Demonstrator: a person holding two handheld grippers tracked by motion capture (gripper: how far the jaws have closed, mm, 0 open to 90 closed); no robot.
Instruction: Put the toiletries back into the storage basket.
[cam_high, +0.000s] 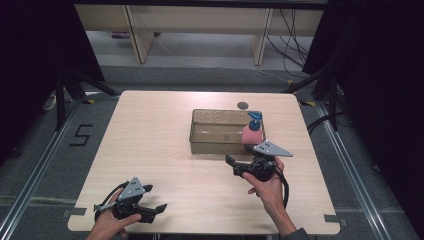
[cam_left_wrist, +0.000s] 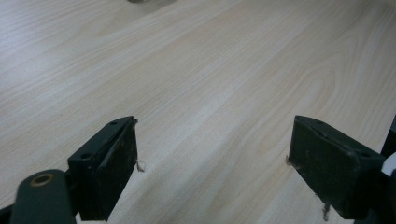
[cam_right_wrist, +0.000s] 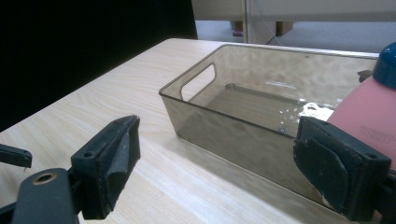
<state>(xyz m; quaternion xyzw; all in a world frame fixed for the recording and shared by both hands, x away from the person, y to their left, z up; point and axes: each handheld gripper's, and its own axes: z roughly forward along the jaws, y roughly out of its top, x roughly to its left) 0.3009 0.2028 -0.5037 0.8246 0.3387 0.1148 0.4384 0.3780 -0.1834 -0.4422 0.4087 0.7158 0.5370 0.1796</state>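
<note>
High view: my left gripper (cam_high: 156, 199) sits near my edge of the table (cam_high: 150, 130), well short of the clear plastic bin (cam_high: 220, 131), jaws spread over bare wood with nothing between them. My right gripper (cam_high: 229, 165) is just in front of the bin's near wall, jaws also wide apart and holding nothing. A pink bottle (cam_high: 251, 134) with a blue cap (cam_high: 255, 121) stands inside the bin at its right end. A small dark disc (cam_high: 243, 105) lies just behind the bin.
</note>
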